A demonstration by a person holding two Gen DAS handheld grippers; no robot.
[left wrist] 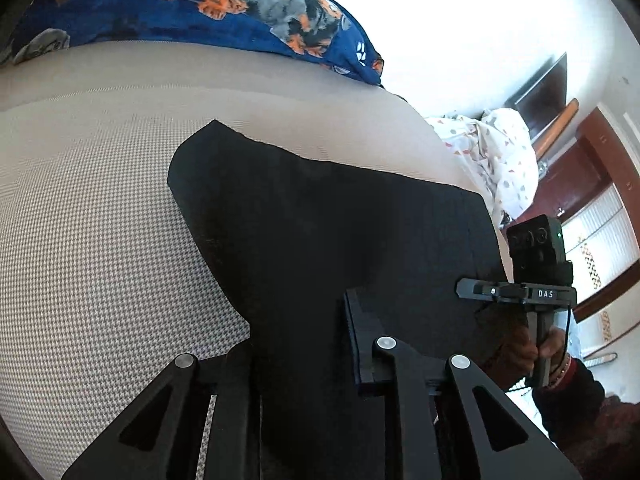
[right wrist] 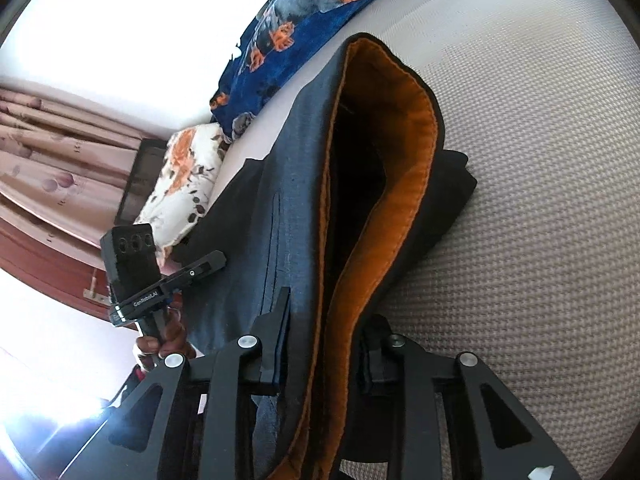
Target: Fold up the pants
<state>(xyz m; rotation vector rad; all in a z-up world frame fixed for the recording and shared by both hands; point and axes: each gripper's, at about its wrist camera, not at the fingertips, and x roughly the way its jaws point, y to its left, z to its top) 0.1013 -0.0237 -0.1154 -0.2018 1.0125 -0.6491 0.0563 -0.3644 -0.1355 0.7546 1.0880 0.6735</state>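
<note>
Dark navy/black fabric pants w/ orange-lined waistband (right wrist: 304, 208) lie on the beige woven-cover bed (left wrist: 100, 240), spread from the near edge toward the far side where a blue dog-print blanket (left wrist: 208, 12) is bunched.

Right gripper (right wrist: 326, 354): jaws straddle the waistband end, one finger on the denim-blue outer face, the other on the dark side past the orange lining. Gap looks narrow w/ cloth filling it, so I judge it's clamped on the pants, tho actual pad contact is hidden by fabric. Waistband gapes open above the jaws, orange lining facing up.

Left gripper (left wrist: 304, 344): jaws sit over the black cloth near its edge, moderately apart; cloth runs between and under them. Can't tell if it's pinching or just resting.

Key relation: the pants' long axis runs away from both grippers, toward the blanket. Both grippers are at the near end, side by side, right one on the waistband. Next move likely = carry the near end along that axis to the far end; both need an equal lift or the fold skews.
</note>
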